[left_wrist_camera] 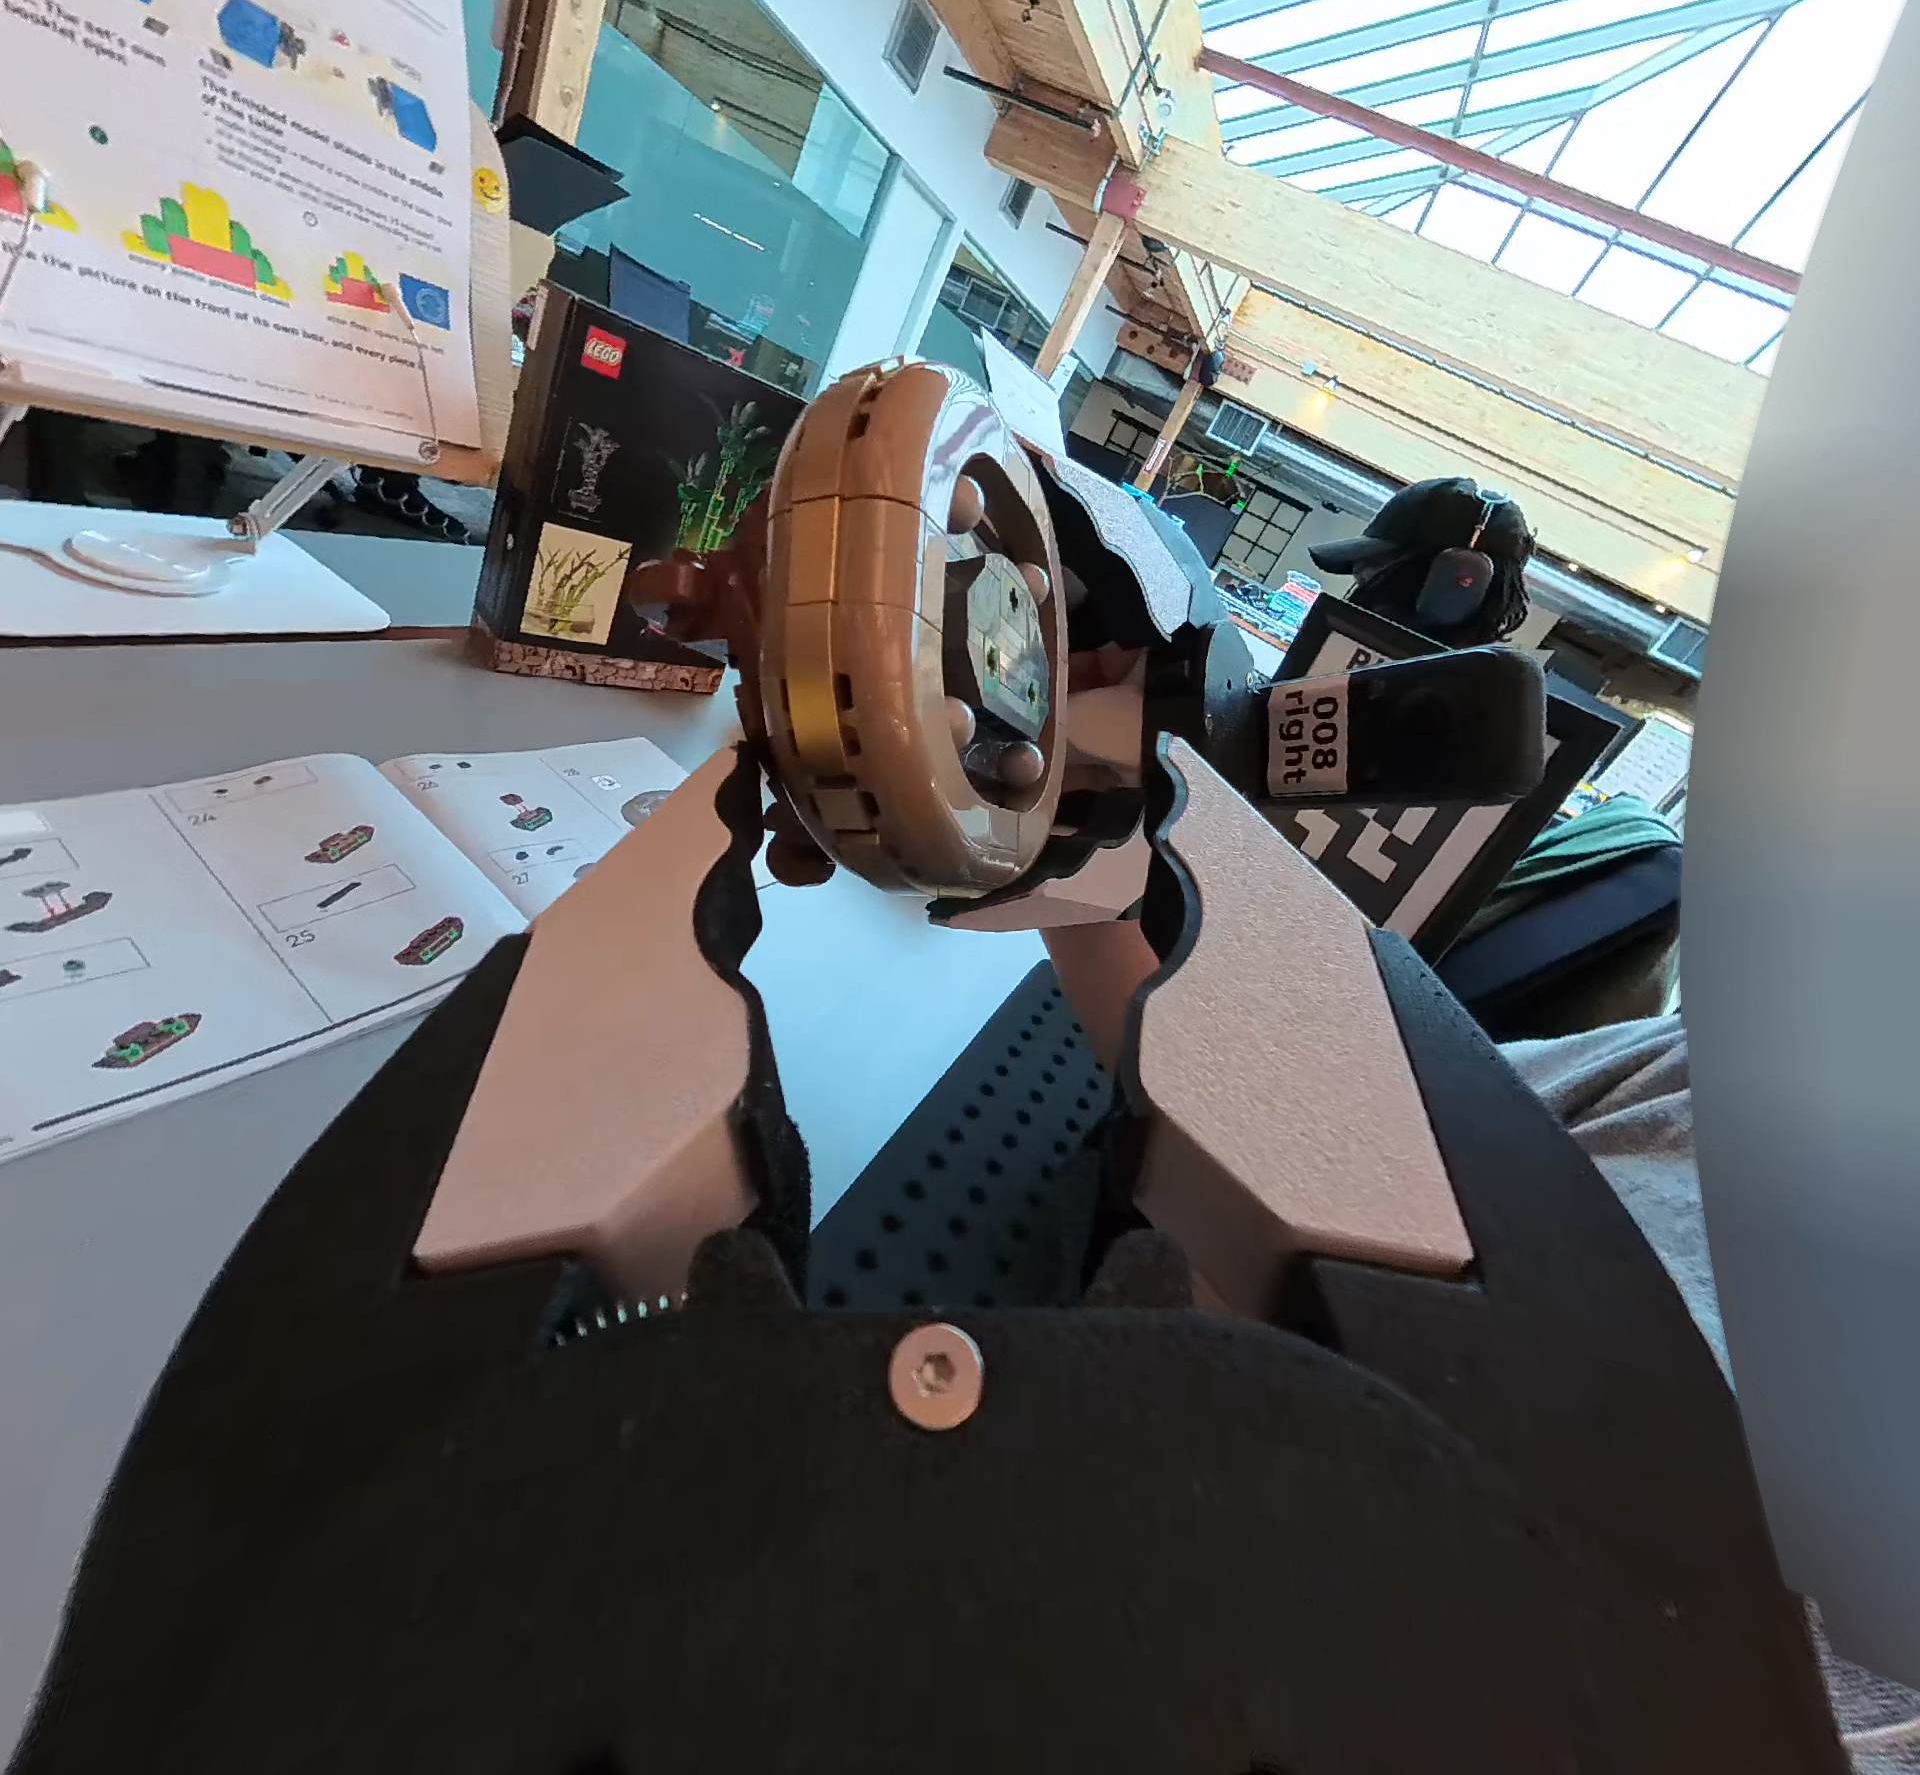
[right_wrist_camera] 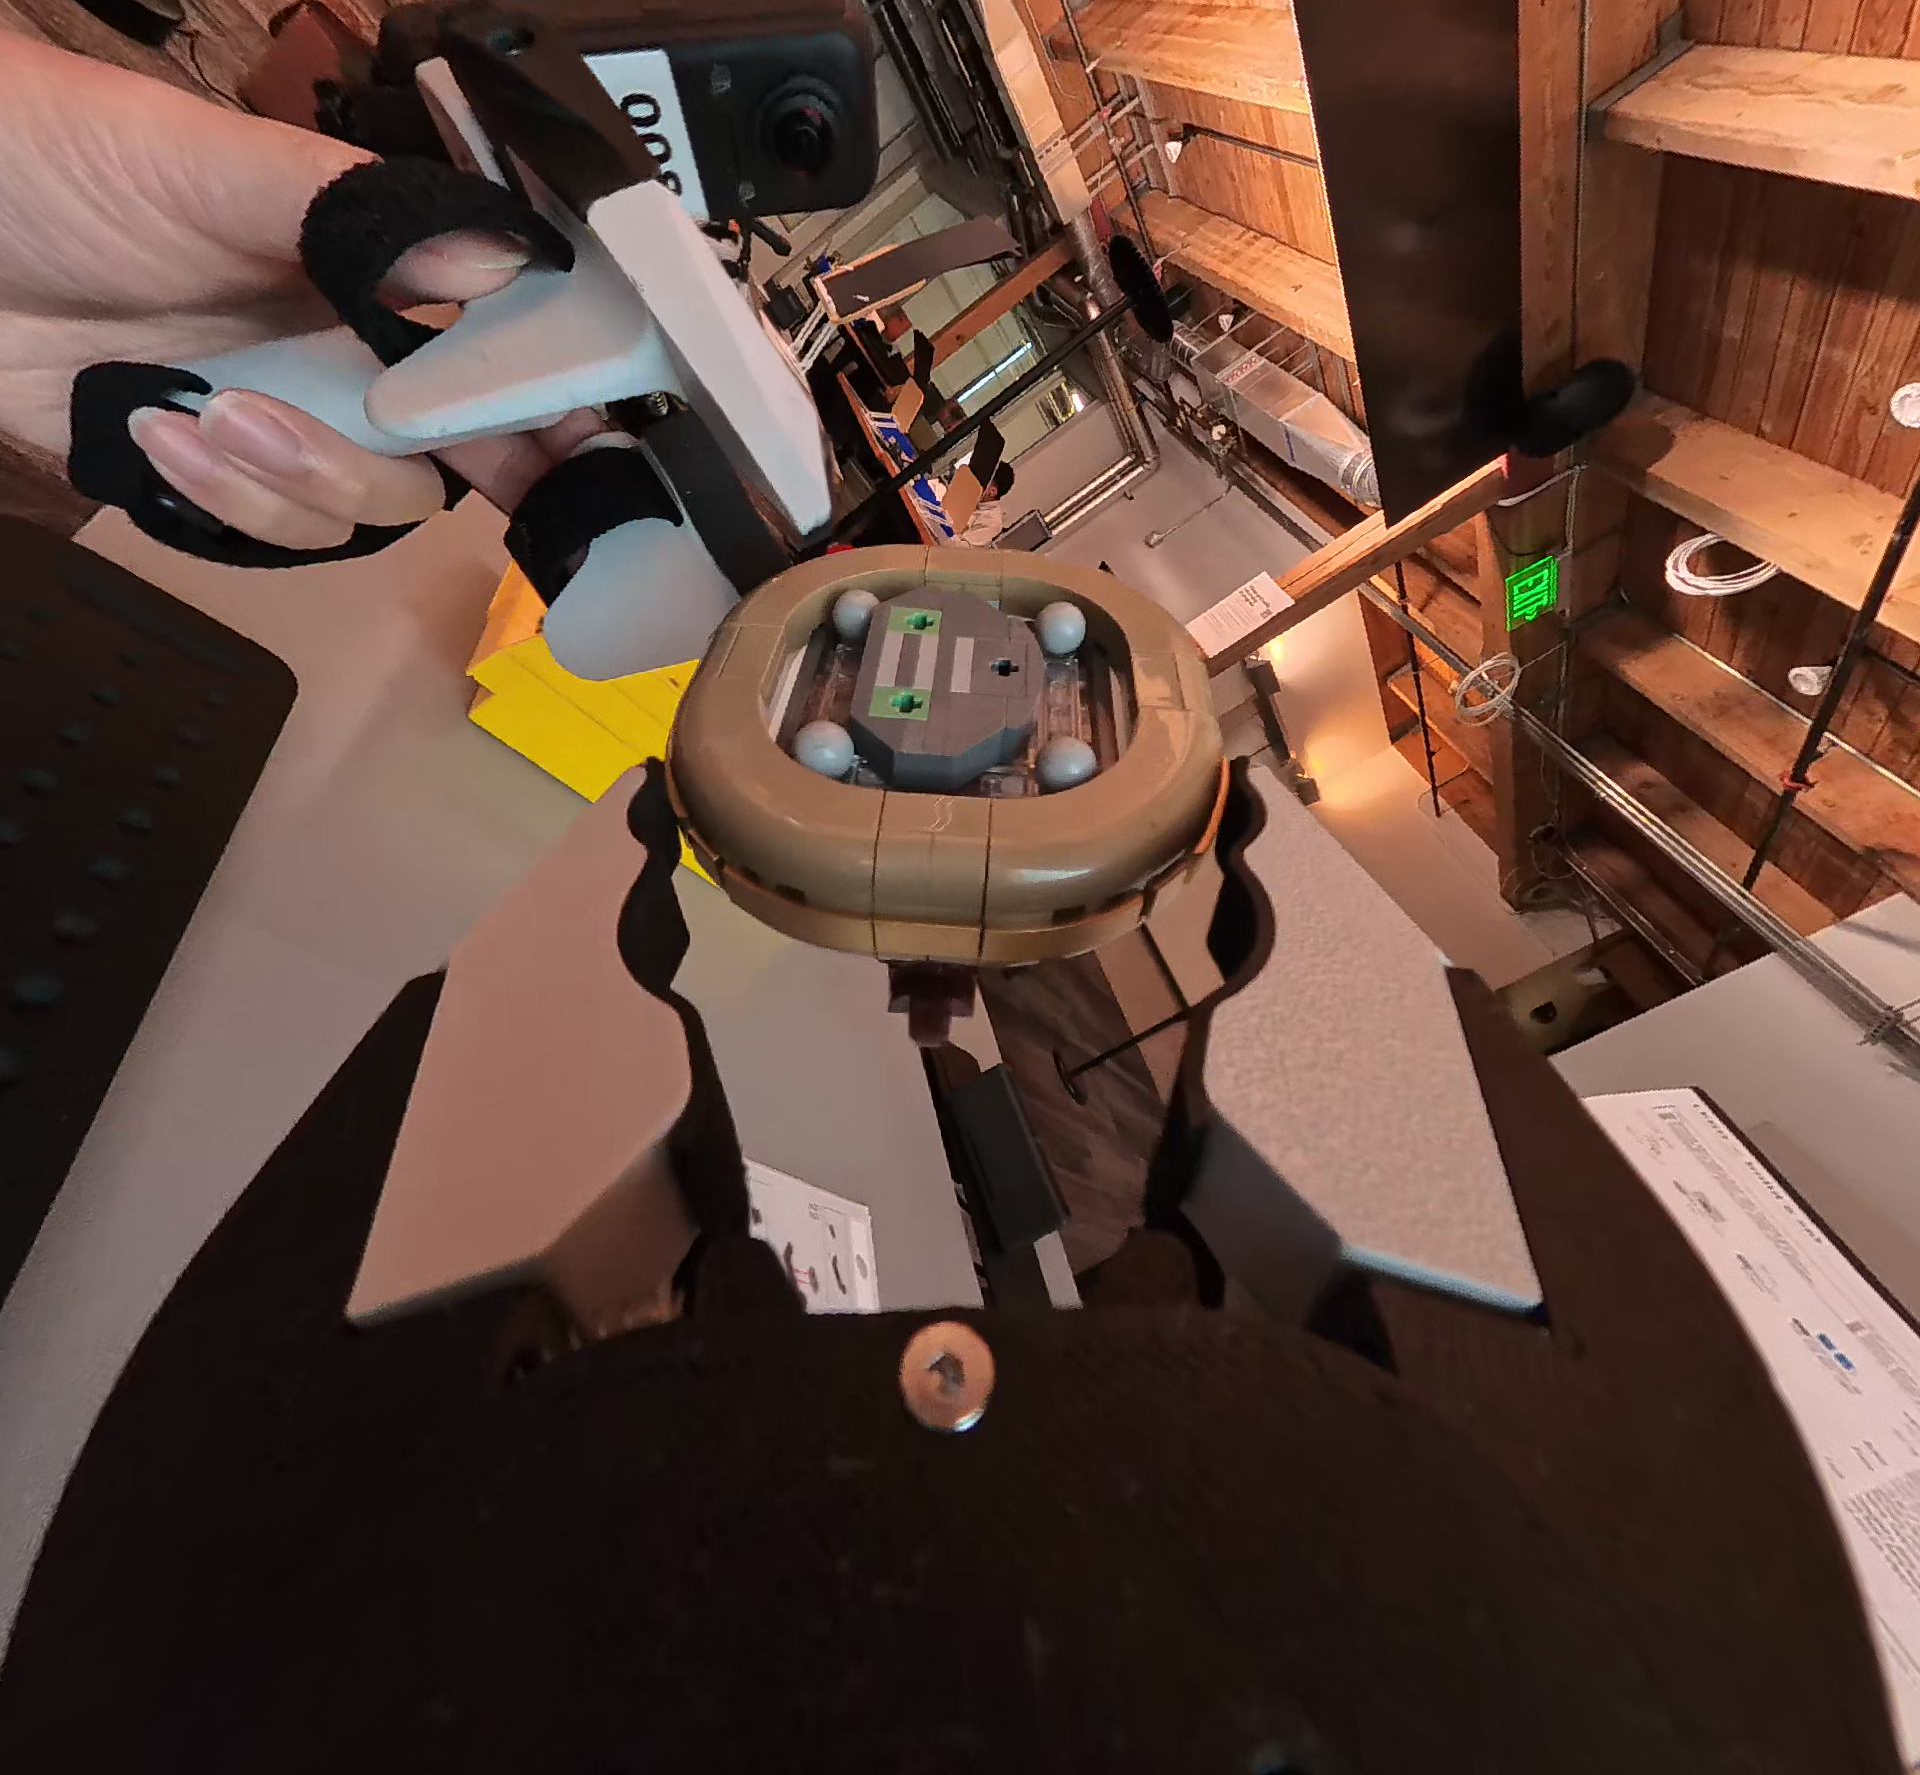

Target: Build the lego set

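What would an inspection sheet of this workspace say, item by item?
Surface: white table, a black mat at its near edge.
Job's things: tan pot held in the air; open booklet lying flat; box standing upright.
Clutter: sheet on a stand; yellow item behind the pot.
Grippers: right tongs shut on the pot's sides; left tongs open by the pot's edge, contact unclear; a hand holds them.
Cables: nothing seen on the table.
Surroundings: person seated farther off; wooden beams and a skylight overhead.
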Motion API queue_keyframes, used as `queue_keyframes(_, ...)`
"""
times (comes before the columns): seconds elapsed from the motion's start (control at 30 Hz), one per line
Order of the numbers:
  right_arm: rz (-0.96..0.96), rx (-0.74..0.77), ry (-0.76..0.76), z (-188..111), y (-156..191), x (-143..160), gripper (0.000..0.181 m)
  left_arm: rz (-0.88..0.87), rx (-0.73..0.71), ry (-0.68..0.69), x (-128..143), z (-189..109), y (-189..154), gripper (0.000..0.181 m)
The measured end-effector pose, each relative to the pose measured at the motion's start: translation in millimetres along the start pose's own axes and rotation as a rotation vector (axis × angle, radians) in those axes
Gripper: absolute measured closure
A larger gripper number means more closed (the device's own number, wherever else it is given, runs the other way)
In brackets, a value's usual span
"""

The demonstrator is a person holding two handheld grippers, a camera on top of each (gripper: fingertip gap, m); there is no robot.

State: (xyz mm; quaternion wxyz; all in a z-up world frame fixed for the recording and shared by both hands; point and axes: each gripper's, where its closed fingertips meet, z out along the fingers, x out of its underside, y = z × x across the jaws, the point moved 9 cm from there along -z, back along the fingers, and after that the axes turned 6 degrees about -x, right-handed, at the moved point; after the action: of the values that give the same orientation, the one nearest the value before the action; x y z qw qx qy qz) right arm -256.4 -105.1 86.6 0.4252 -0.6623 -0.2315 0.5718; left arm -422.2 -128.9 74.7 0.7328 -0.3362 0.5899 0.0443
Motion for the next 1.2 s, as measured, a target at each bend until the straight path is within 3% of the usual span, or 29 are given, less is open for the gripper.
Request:
queue_keyframes(0.67,0.109,-0.034,-0.014,-5.9,-10.7,6.2,0.078,-0.032,0.024,0.006,-1.4,9.4,-0.7,0.102)
queue_keyframes(1.2,0.355,-0.098,-0.052,1.4,-9.4,30.9,0.079,-0.152,-0.058,0.062,7.4,16.9,14.6,0.101)
